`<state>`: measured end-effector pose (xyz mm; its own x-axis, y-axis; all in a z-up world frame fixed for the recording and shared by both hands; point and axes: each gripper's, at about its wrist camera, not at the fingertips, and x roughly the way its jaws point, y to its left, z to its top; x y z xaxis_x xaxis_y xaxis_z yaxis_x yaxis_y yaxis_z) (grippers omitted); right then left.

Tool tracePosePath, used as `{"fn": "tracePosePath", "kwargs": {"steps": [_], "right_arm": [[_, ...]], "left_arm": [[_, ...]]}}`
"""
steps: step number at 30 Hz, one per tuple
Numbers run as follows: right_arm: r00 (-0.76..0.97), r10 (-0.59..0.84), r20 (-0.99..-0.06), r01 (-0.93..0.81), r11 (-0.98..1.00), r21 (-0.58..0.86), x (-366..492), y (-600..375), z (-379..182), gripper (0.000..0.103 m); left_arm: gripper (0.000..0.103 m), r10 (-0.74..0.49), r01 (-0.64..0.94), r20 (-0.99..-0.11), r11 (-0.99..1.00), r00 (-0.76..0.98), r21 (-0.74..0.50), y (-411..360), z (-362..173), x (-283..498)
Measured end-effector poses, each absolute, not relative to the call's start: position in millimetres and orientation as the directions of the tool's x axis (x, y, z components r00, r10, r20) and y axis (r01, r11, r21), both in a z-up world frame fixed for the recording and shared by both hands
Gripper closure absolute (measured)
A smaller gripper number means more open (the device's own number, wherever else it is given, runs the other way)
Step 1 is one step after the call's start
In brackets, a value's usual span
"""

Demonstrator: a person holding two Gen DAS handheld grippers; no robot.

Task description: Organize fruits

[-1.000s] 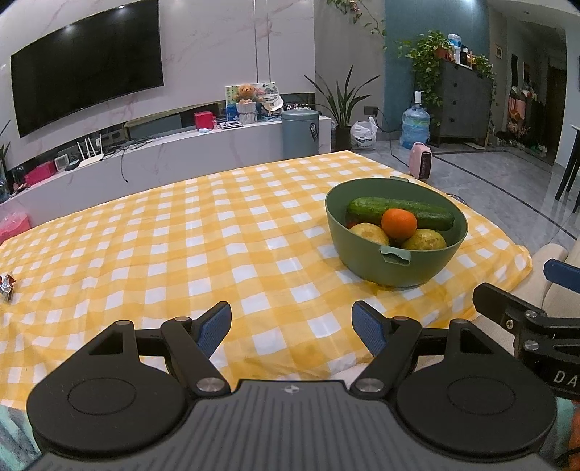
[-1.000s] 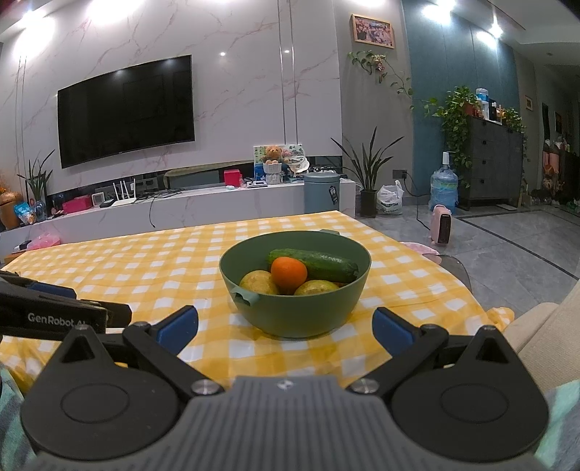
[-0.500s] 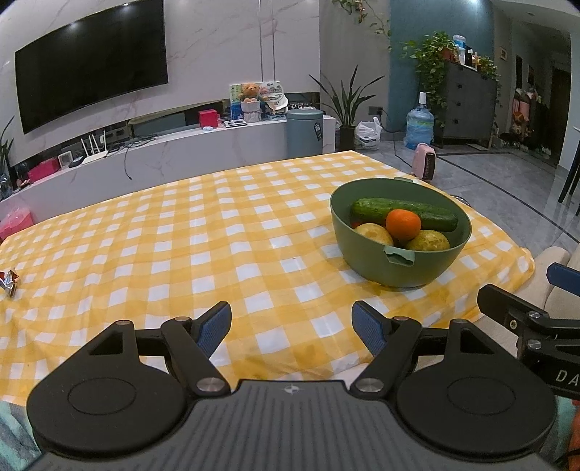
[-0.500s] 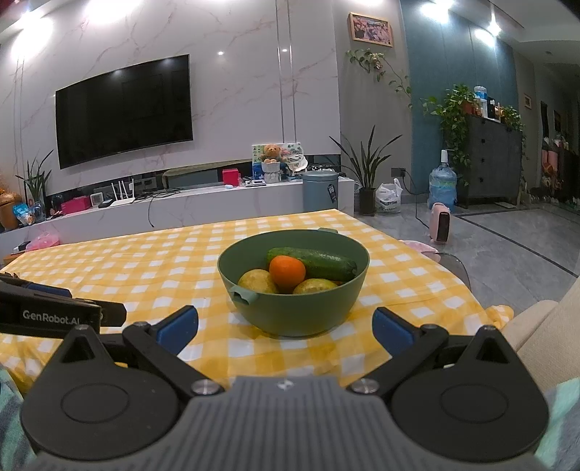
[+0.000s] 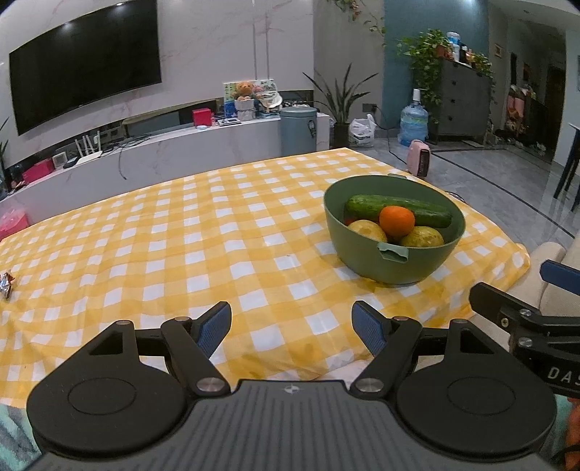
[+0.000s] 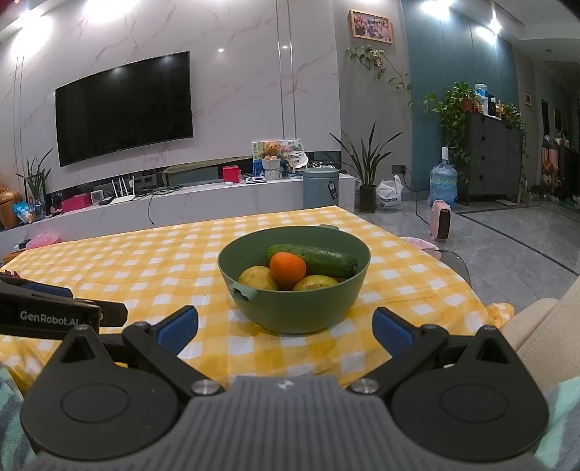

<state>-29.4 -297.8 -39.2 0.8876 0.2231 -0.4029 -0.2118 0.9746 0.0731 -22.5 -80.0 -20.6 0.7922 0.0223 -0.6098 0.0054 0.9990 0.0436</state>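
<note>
Bowl: green bowl on checked cloth, holding cucumber, orange.
Left gripper: fingers apart, empty.
Right gripper: fingers apart, empty, near bowl.

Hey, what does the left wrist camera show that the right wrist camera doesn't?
Only the left wrist view shows a small crumpled wrapper at the cloth's left edge and the open left gripper. Only the right wrist view shows a framed picture high on the wall and the open right gripper. Both show the green bowl holding a cucumber, an orange and two yellowish fruits, on the yellow checked tablecloth.
</note>
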Motion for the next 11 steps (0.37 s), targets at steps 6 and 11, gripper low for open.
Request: {"fn": "tracePosePath", "kwargs": {"steps": [6,11], "right_arm": [[0.887,0.223,-0.404,-0.212,0.975,0.073,-29.3,-297.2,-39.3,0.004],[0.885,0.223,-0.408,-0.212,0.975,0.073,-28.2,-296.5,-41.0,0.004]], "left_arm": [[0.014,0.006,0.022,-0.606,0.999,0.796,0.039,-82.2,-19.3,-23.4],[0.014,-0.003,0.02,-0.599,1.0,0.8,0.022,-79.6,-18.0,-23.6]]}}
